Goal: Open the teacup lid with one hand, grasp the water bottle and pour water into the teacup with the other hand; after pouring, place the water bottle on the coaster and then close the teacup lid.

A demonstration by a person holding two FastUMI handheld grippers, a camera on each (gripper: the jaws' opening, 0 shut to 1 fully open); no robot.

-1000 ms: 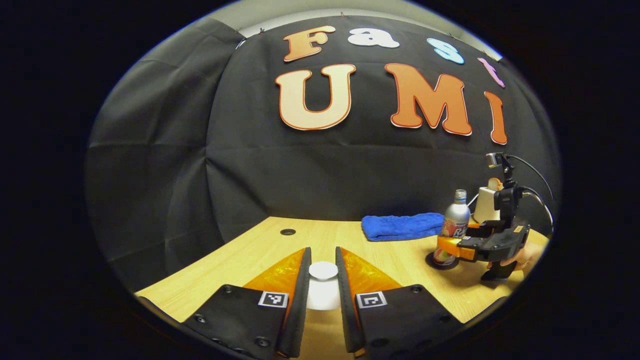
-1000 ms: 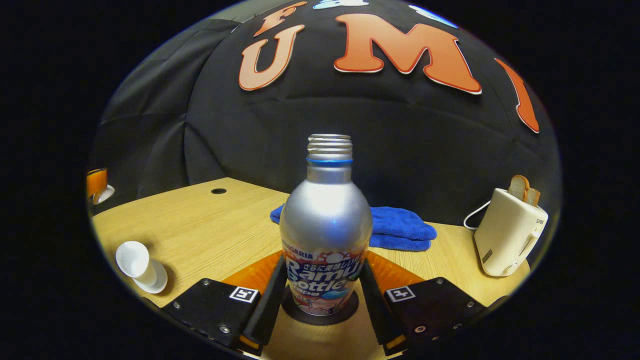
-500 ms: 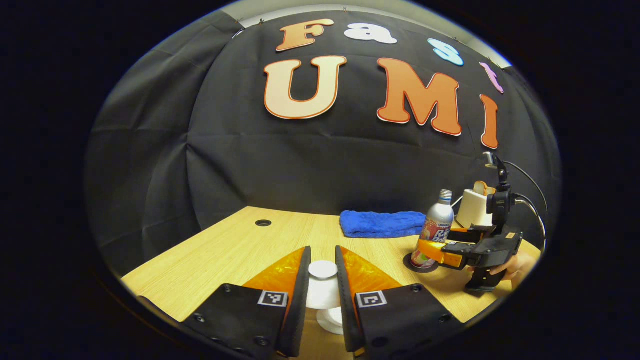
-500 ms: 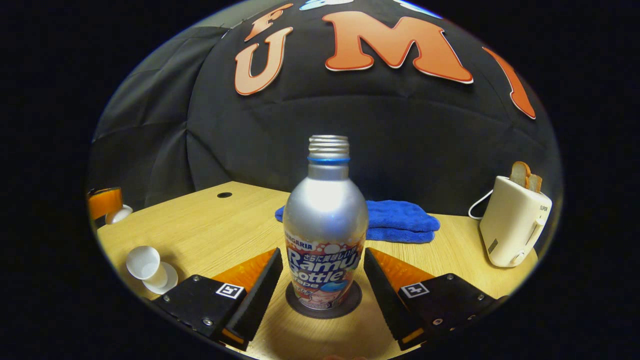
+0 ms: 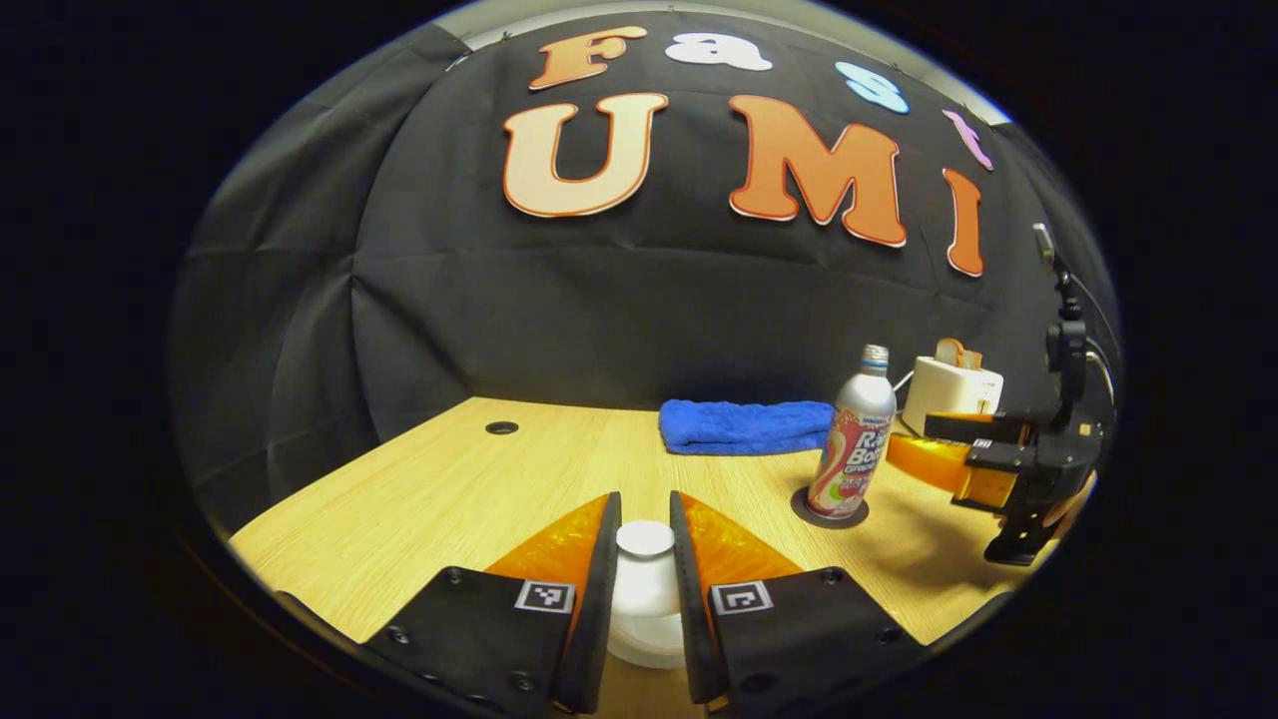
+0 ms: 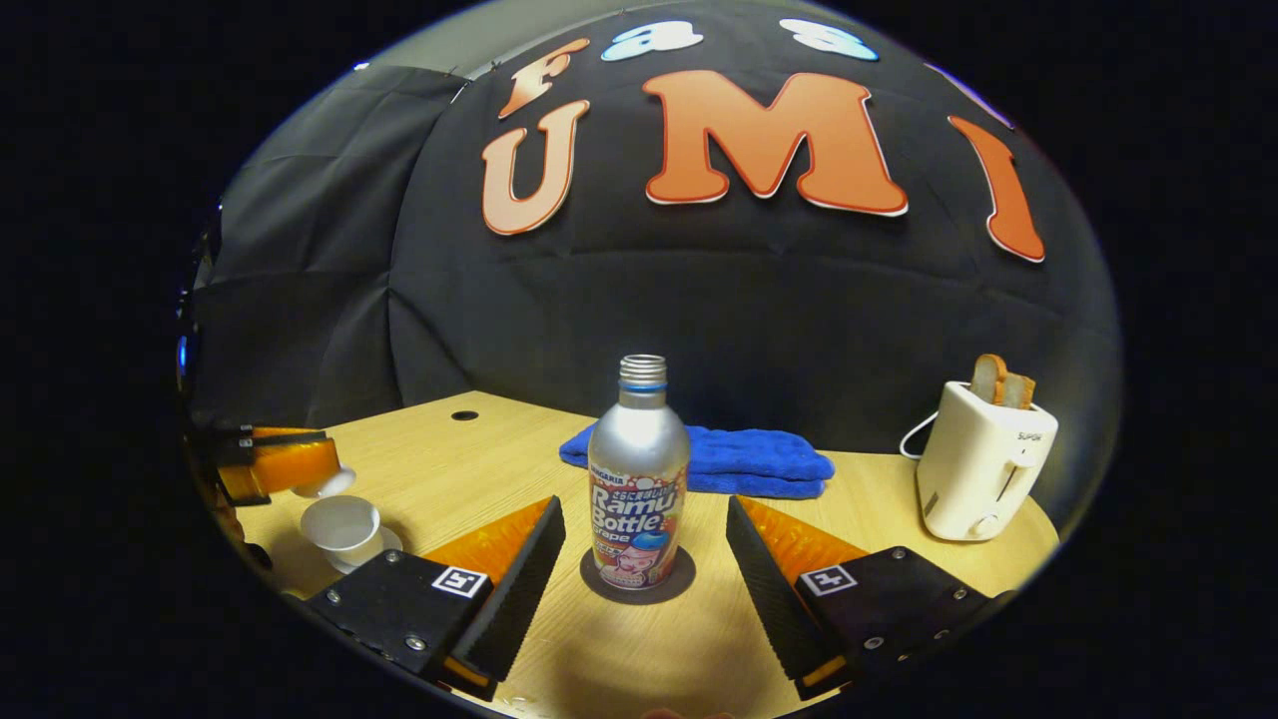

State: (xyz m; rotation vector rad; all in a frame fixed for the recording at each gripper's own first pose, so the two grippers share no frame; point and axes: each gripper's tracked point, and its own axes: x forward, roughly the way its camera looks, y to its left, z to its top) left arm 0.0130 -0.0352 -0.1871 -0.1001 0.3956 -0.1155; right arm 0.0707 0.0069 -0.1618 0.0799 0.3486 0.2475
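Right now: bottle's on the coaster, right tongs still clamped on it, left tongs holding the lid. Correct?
No. The right tongs are open and pulled back from the bottle, as the right gripper view shows. The bottle stands on the coaster; the left tongs hold the lid.

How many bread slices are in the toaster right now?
2: both bread slices stand side by side in the top of the white toaster, at the table's far right.

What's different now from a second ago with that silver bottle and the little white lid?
The right gripper let go of the silver metal bottle, opened and backed away, leaving it upright on the dark round coaster. The left gripper stayed shut on the white teacup lid. The white teacup stays uncovered.
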